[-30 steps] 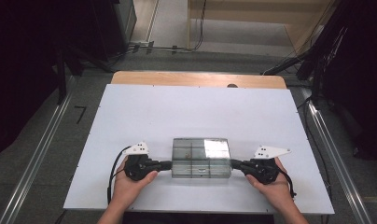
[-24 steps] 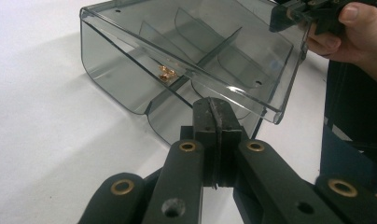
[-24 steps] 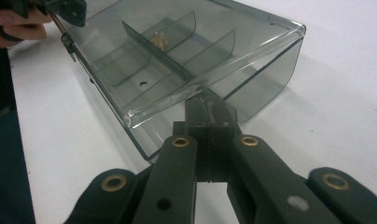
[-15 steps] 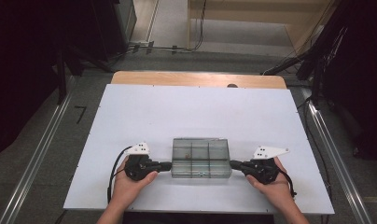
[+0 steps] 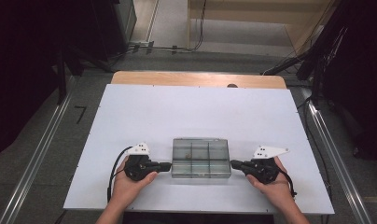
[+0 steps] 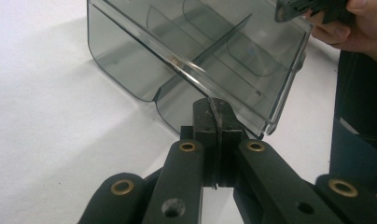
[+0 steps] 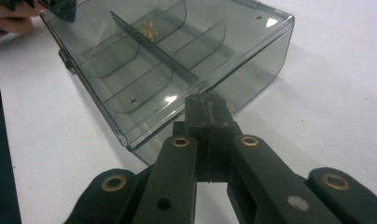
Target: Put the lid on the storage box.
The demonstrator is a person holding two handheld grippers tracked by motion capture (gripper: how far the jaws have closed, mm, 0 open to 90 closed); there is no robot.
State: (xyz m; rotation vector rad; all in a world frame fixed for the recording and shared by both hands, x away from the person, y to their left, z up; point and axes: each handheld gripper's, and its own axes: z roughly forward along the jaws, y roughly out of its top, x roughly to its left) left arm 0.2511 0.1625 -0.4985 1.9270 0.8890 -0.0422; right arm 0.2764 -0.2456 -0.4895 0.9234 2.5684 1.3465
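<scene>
both claws (image 6: 213,109) (image 7: 206,108) pinch an unlabelled smoky compartment box (image 5: 200,157).

White table top (image 5: 191,112) runs out ahead of my tongs and under them, bare wood strip (image 5: 196,79) along its far edge with a small dark hole (image 5: 232,86) in it. Metal rails (image 5: 35,158) on the grey floor outboard of both tongs. Black cables (image 5: 177,46) trail across the floor well ahead. Dark equipment (image 5: 107,23) far ahead to my left.
</scene>
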